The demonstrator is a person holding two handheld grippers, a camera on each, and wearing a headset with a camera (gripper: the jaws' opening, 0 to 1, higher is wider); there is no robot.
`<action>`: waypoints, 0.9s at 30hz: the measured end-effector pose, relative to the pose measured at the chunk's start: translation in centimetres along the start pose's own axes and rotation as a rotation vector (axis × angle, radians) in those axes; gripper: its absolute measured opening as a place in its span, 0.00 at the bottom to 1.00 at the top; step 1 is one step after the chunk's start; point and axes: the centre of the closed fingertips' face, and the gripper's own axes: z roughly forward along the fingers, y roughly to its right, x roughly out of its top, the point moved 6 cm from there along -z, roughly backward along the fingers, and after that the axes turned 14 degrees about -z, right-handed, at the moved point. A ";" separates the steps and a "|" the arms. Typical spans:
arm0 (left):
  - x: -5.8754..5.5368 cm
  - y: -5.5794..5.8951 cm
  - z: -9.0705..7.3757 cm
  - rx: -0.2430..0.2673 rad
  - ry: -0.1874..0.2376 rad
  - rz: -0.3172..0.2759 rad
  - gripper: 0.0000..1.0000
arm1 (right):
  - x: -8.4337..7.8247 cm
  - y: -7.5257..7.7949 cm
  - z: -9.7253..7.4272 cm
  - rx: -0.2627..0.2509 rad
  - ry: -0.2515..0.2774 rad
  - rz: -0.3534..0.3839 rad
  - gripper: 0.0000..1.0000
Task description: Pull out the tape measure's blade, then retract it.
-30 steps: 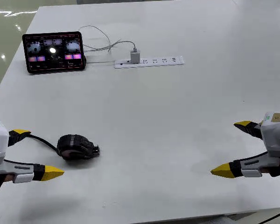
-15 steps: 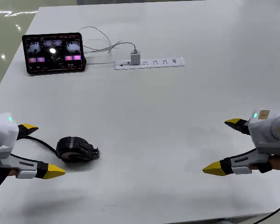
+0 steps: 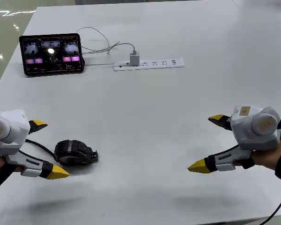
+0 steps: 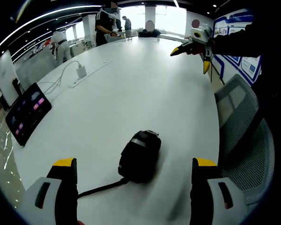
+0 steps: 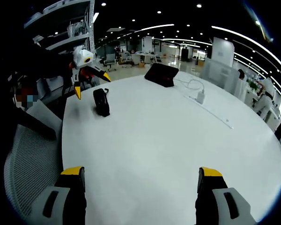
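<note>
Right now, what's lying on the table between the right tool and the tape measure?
Nothing: in the head view, the stretch of white table from the right tool to the tape measure is bare.

white table [image 3: 145,117], tablet [image 3: 50,53], power strip [image 3: 150,63], charger [image 3: 134,58]

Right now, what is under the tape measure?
Just the white table. The tape measure lies on it, just ahead of the open left tongs. The spot right beneath it is covered, so I cannot see there.

Head view looks down on the bench [image 3: 154,117] from above. Gripper views sit low, facing each other — both catch the tape measure [image 4: 139,154].
</note>
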 end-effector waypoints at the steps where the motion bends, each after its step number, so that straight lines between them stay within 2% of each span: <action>1: 0.1 0.0 0.1 0.001 -0.006 0.011 0.99 | 0.2 0.0 0.2 0.003 0.001 -0.007 0.99; 13: 1.1 0.1 1.6 -0.030 -0.062 0.114 0.96 | 2.2 0.0 3.2 0.047 0.032 -0.049 0.99; 22: 1.3 0.1 2.2 -0.054 -0.098 0.151 0.94 | 4.4 -0.3 5.5 0.079 0.041 -0.101 0.99; 23: 1.3 0.1 2.3 -0.058 -0.105 0.162 0.93 | 4.5 -0.3 5.7 0.082 0.043 -0.104 0.99; 25: 1.0 -0.1 2.5 -0.051 -0.142 0.235 0.90 | 4.9 -0.4 6.1 0.089 0.047 -0.114 0.99; 27: 1.1 0.1 2.7 -0.061 -0.140 0.225 0.89 | 5.2 -0.4 6.6 0.095 0.048 -0.125 0.99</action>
